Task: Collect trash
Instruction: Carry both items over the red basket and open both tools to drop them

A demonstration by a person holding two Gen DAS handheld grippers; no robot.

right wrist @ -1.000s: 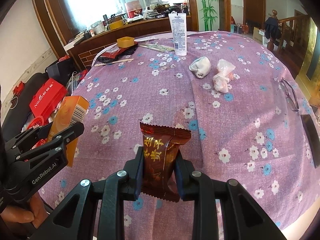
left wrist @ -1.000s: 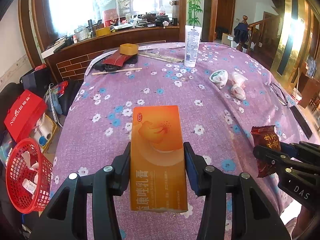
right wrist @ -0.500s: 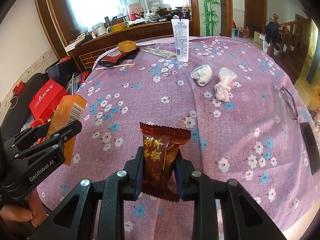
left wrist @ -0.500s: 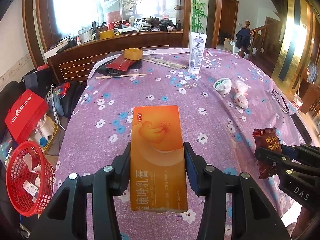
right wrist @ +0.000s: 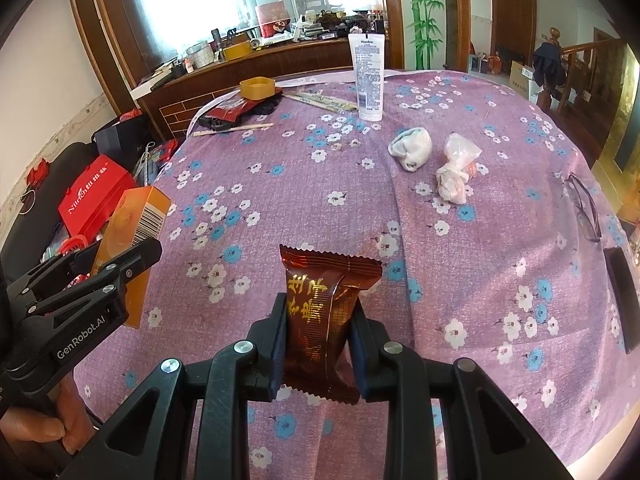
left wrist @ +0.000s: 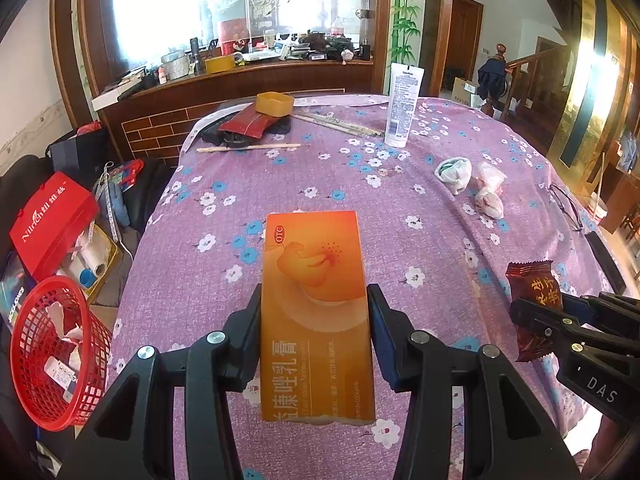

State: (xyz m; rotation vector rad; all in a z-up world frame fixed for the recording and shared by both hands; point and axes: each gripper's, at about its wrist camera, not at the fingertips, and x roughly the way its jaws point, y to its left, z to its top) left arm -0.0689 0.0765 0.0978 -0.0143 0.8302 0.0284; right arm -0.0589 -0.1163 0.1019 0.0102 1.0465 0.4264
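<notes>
Left gripper (left wrist: pixel 314 320) jaws clamp orange box (left wrist: pixel 316 312); right gripper (right wrist: pixel 318 332) jaws clamp snack packet (right wrist: pixel 324 316).

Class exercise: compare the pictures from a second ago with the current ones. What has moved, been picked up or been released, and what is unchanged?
Nothing was picked up or released. The left gripper stays clamped on the orange box, and the right gripper on the brown snack wrapper. Only the view drifted a little: the tablecloth and red basket sit slightly differently in frame. The tube, wads and chopsticks lie where they were.
</notes>
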